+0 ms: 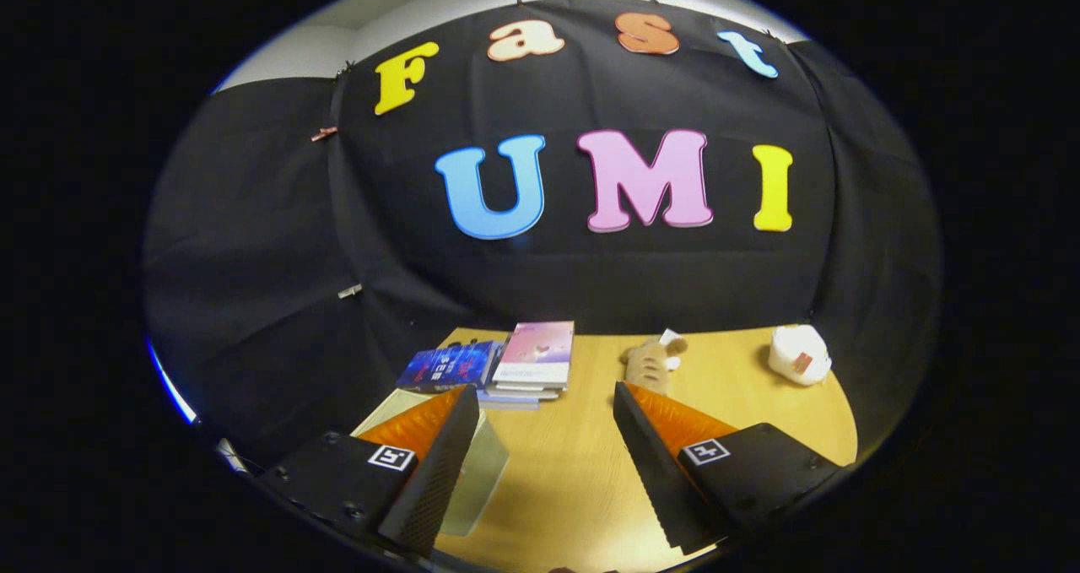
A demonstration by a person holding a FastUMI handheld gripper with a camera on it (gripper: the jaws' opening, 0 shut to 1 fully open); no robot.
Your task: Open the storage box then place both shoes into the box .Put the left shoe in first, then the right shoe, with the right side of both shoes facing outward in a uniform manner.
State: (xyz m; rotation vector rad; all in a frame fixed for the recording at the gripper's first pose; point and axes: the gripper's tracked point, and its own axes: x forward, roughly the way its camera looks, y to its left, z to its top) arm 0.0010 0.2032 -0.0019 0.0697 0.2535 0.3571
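Gripper (540, 446): fingers spread wide, holding nothing, raised over a wooden worktop (574, 472). Storage box (477, 472): pale, translucent-looking, partly hidden behind the left finger, at the worktop's near left edge; lid state cannot be told. Shoes: none identified among the things ahead. Beyond the fingers: stacked books (506, 366), a brown plush toy (651, 364), a white soft item (799, 354) far right. Handling note, as judgement: whichever stage this is, swing the gripper left and down to bring the box fully into sight before closing on anything.
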